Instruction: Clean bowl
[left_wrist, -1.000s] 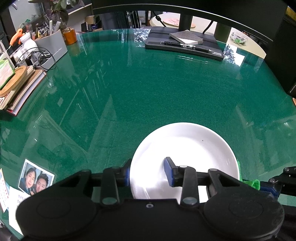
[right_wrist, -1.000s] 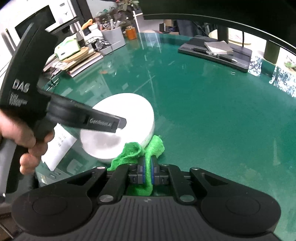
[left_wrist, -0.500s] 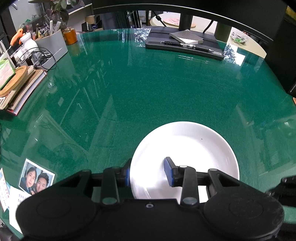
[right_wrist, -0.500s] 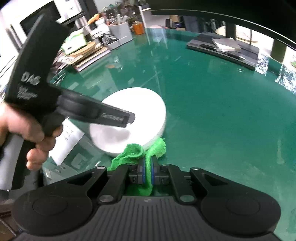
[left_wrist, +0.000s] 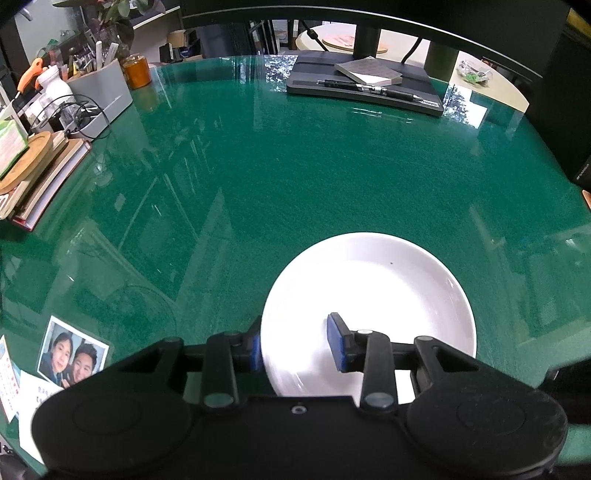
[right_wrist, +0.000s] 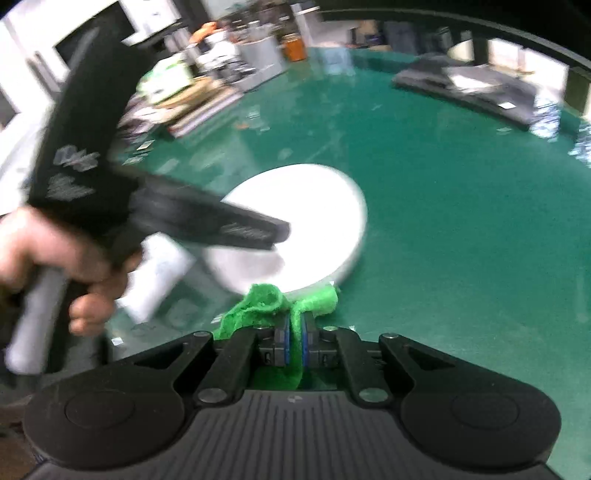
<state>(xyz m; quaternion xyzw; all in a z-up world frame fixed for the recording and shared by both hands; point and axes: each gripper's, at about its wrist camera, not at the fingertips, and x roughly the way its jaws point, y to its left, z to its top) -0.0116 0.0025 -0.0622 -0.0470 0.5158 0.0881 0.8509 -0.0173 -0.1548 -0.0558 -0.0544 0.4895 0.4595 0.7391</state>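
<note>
While bowl (left_wrist: 373, 295) sits upright, mouth up, left gripper (left_wrist: 295, 349) straddles its near rim, seemingly clamped; right gripper (right_wrist: 294, 341) pinches cloth (right_wrist: 269, 306).

- The green cloth (right_wrist: 275, 306) and the right gripper (right_wrist: 294, 341) — visible at the left wrist view's lower right edge a second ago — are gone from there.
- The right wrist view is blurred — the bowl (right_wrist: 314, 221) sits further right.

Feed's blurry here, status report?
Left gripper clamps bowl rim. Right gripper shut on green cloth, beside bowl. Nothing blocking.
</note>
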